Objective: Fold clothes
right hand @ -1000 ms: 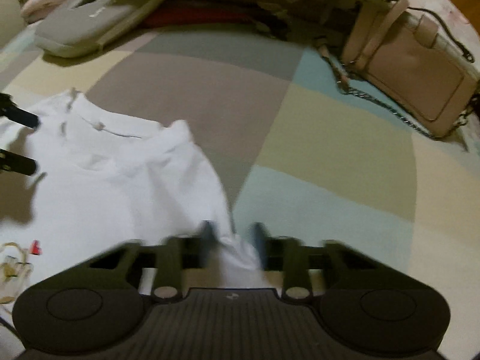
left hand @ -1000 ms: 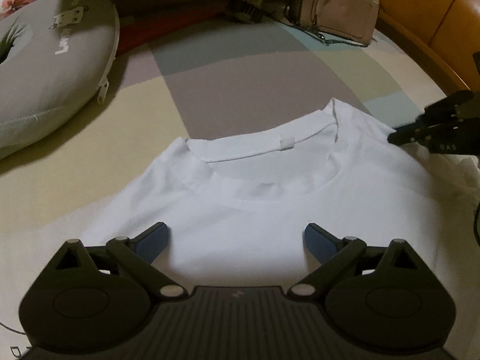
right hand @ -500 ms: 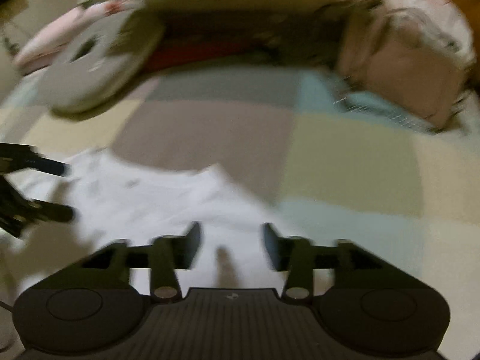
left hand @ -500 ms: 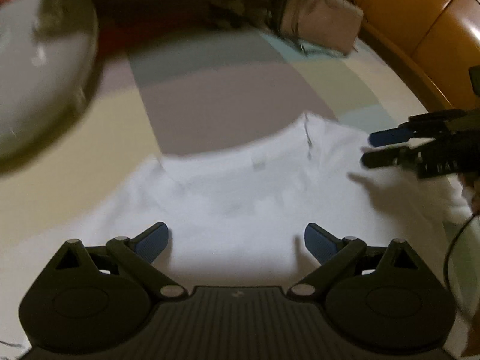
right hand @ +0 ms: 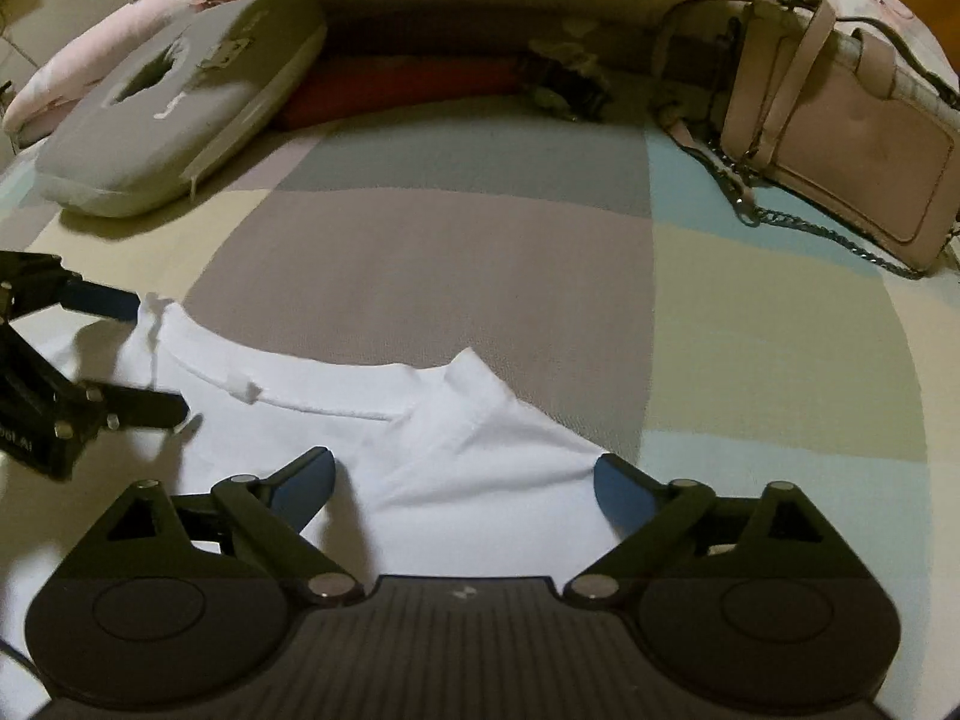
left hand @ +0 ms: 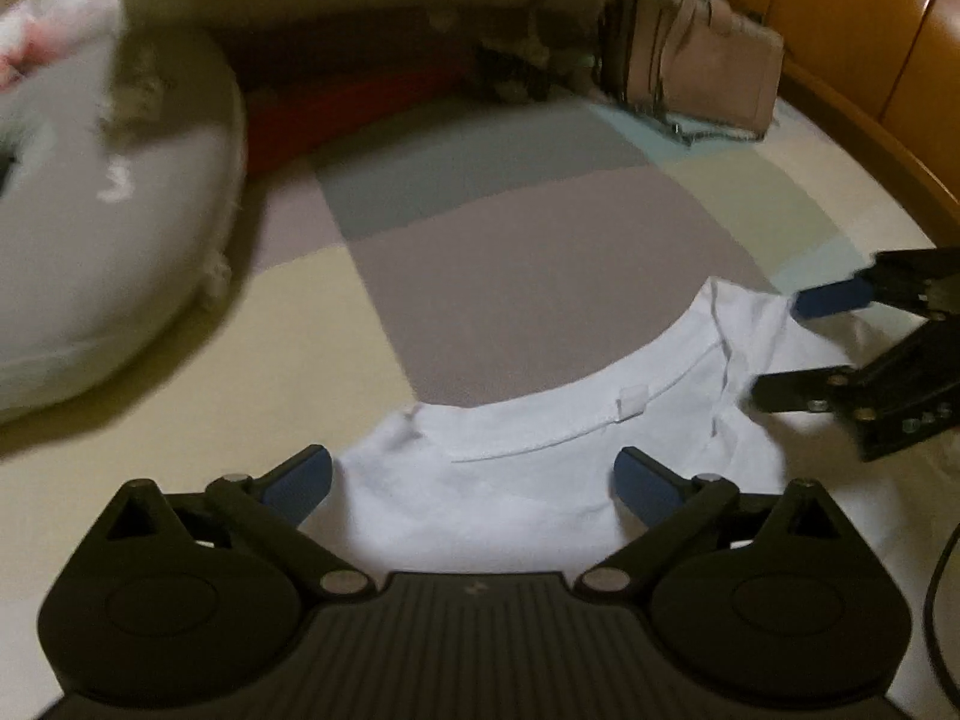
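Note:
A white T-shirt [left hand: 528, 480] [right hand: 456, 426] lies on the checked bedspread [right hand: 456, 252], its collar with a small tag facing away from me. My left gripper [left hand: 474, 474] hovers open over the collar's left part, nothing pinched; in the right wrist view the left gripper [right hand: 135, 354] stands at the shirt's left shoulder corner. My right gripper [right hand: 465, 474] is over the right shoulder, its jaws opening wide, with cloth lying under them but not pressed by the pads. In the left wrist view the right gripper [left hand: 804, 345] shows spread at the collar's right end.
A grey padded case [right hand: 174, 108] [left hand: 90, 240] lies at the back left beside a floral pillow [right hand: 150, 18]. A beige handbag [right hand: 840, 150] [left hand: 708, 72] with a chain sits at the back right. A red item [right hand: 408, 84] lies between them. A wooden bed frame [left hand: 870, 30] borders the right.
My right gripper, shut on the shirt's right shoulder edge a second ago, has opened wide and let the cloth drop flat. The left gripper stayed open.

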